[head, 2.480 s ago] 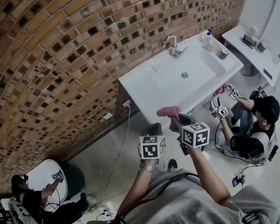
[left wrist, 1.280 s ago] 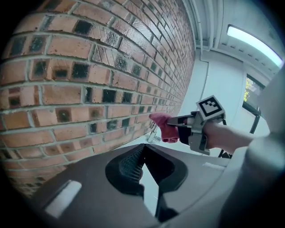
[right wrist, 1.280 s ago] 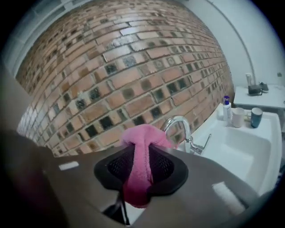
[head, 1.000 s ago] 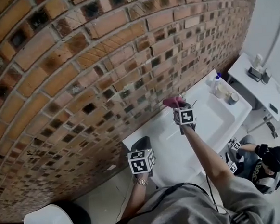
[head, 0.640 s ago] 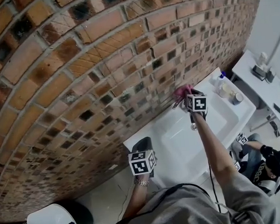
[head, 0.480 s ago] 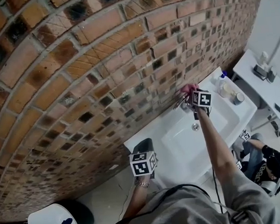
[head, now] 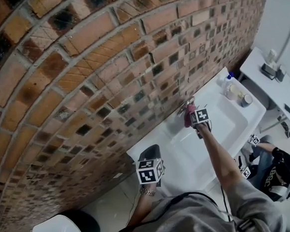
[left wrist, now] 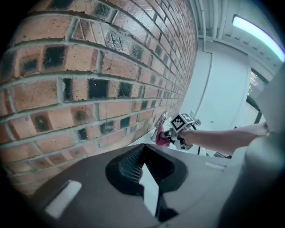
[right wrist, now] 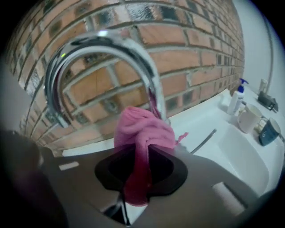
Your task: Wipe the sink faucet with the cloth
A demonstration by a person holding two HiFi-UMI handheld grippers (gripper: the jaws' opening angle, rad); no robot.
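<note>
Cloth (head: 188, 115), pink and bunched, lies in the head view against the chrome faucet (head: 183, 106) at the back rim of the white sink (head: 226, 126), close under the brick wall (head: 81, 68). The right gripper (head: 191, 116) reaches out to it on an outstretched arm, marker cube facing up. The left gripper (head: 150, 155) hangs low by the sink's front left corner, well apart from the faucet. A pump bottle (head: 226, 81) and cups (head: 242, 99) stand at the sink's far right end. A person (head: 274, 170) sits on the floor past the sink at lower right.

In the left gripper view, the left jaws are drawn together at the tips with nothing between them; only a thin pale sliver shows lower down. Far beyond them, along the wall, the right gripper and the cloth meet the faucet.

In the right gripper view, the right jaws are clamped on the cloth, which stands up between them as a folded wad. Its top touches the descending end of the arched spout. A thin chrome lever (right wrist: 205, 141) slants just right of the cloth. The bottle and cups stand farther right along the sink's edge.
</note>
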